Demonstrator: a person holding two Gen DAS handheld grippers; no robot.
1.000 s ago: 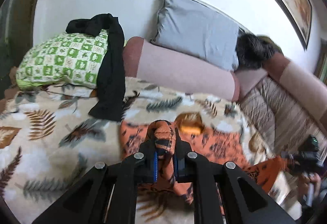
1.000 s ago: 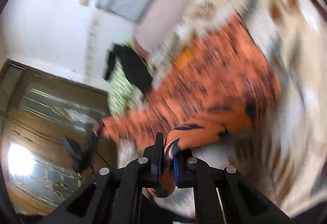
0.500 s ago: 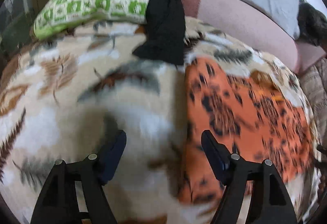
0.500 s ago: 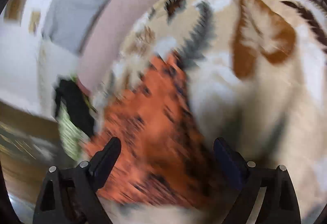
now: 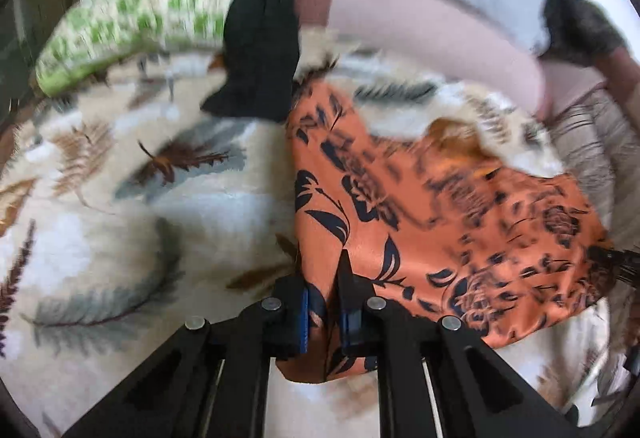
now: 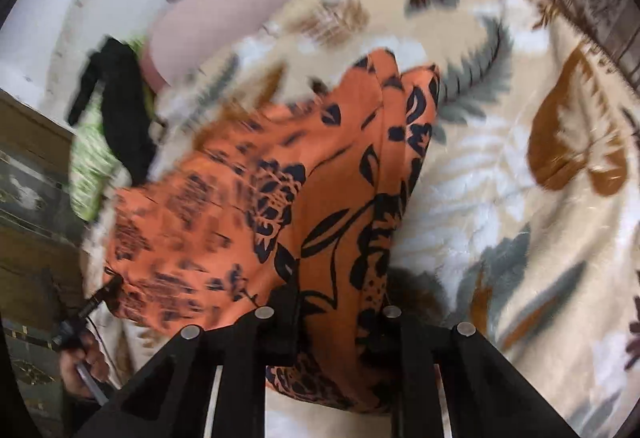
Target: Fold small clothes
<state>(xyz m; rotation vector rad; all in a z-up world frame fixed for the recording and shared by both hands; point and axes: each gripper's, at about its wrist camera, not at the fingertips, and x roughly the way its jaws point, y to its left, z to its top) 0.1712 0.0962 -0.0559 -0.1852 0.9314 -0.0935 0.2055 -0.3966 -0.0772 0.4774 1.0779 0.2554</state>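
orange floral garment (image 5: 420, 222) in both tools

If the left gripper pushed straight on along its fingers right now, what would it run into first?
Likely more of the orange floral garment that the left gripper already pinches at its near edge, with the leaf-print blanket right beneath; depth is hard to judge.

Soft, even daylight; both fisheye views bend and darken at the rims, with motion blur smearing the far background.
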